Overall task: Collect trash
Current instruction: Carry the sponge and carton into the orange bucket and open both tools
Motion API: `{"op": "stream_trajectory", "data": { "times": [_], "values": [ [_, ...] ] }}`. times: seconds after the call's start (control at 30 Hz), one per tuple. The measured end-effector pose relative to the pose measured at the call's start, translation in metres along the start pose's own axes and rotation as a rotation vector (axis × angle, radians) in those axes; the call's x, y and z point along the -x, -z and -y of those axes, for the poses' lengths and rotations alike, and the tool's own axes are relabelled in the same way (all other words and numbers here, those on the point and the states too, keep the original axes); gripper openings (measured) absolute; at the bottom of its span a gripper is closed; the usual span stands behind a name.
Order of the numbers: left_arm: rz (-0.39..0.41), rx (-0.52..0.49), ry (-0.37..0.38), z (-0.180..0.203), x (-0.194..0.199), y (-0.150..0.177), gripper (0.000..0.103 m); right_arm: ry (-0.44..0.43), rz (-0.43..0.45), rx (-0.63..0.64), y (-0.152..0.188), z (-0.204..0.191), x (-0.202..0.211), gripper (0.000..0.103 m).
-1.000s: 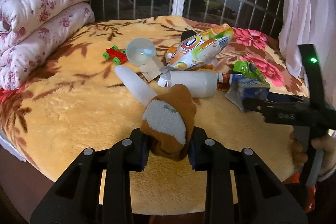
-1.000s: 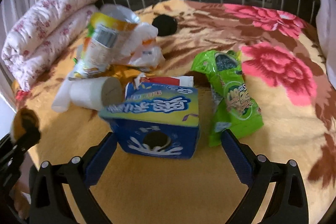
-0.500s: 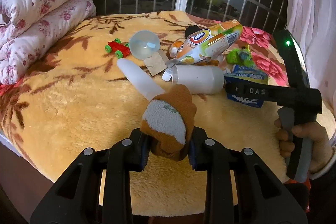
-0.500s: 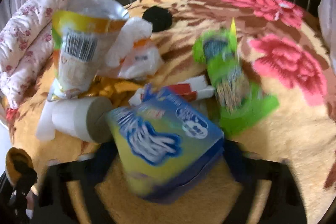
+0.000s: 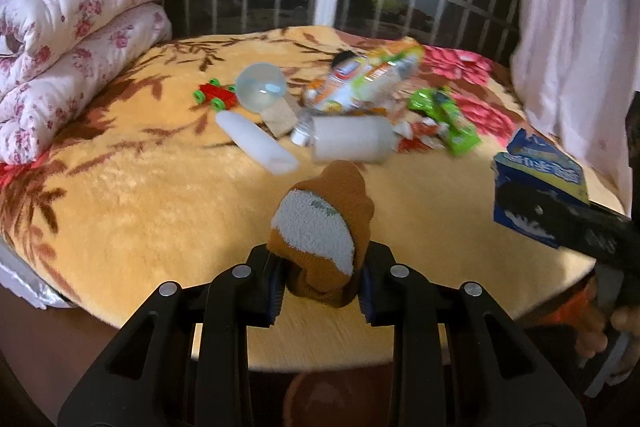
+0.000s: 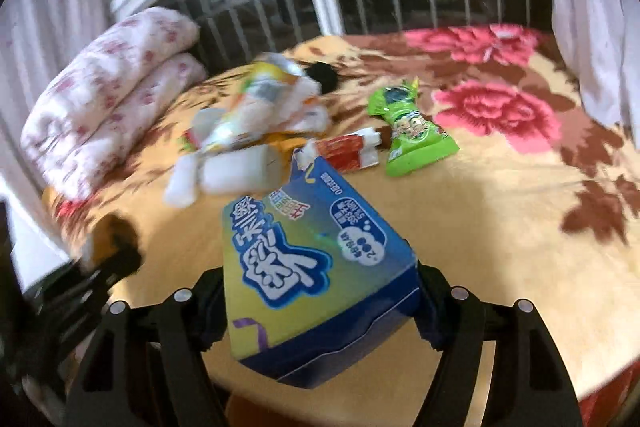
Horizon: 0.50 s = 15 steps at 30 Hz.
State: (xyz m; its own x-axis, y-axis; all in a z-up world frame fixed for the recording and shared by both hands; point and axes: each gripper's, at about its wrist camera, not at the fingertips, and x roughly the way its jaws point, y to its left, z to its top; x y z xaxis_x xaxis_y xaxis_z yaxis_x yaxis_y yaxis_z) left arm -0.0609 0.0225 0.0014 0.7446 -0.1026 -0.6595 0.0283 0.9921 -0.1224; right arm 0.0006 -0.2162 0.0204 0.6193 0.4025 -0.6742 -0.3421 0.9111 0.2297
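Note:
My left gripper [image 5: 322, 267] is shut on a brown and white sock [image 5: 320, 227], held over the near edge of the yellow blanket [image 5: 140, 207]. In the right wrist view my right gripper [image 6: 320, 303] has a blue milk carton [image 6: 304, 251] between its jaws, which are still closing on it. The carton is tilted and clear of the bed. From the left wrist it shows at the far right as the same carton [image 5: 536, 179]. On the bed lie a green wrapper [image 6: 412, 131], a red and white wrapper [image 6: 348, 153], an orange snack bag [image 5: 368, 79] and a white bottle [image 5: 352, 145].
A white tube [image 5: 256, 143], a clear ball [image 5: 261, 91] and a red toy car [image 5: 214, 95] lie left of the trash pile. A folded floral quilt [image 5: 72, 39] fills the bed's left side. A barred window stands behind, with a pink curtain [image 5: 576, 27] at the right.
The right gripper closed on the blue carton, lifted it off the bed and drew it back toward the near right edge. The left gripper still holds the sock and shifted slightly.

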Motion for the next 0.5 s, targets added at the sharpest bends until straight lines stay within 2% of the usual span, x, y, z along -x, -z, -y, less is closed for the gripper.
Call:
{"op": "stream_trajectory", "data": {
  "times": [0.17,0.23,0.33,0.47,0.5],
  "values": [
    [-0.036,-0.117,0.103,0.012,0.019,0.038,0.028,-0.073,-0.029,0.119,0.053,-0.026,0.04,0.072],
    [-0.071,-0.191,0.131,0.018,0.022,0.061,0.028,-0.058,-0.065,0.167,0.074,-0.03,0.044,0.072],
    [-0.132,-0.278,0.153,0.02,0.022,0.091,0.028,-0.021,-0.157,0.25,0.113,-0.033,0.039,0.072],
    [-0.243,-0.34,0.203,0.021,0.01,0.121,0.028,-0.016,-0.302,0.265,0.149,-0.031,0.013,0.072],
    [-0.3,-0.367,0.201,0.021,-0.002,0.132,0.028,-0.013,-0.339,0.265,0.156,-0.032,0.006,0.072]
  ]
}}
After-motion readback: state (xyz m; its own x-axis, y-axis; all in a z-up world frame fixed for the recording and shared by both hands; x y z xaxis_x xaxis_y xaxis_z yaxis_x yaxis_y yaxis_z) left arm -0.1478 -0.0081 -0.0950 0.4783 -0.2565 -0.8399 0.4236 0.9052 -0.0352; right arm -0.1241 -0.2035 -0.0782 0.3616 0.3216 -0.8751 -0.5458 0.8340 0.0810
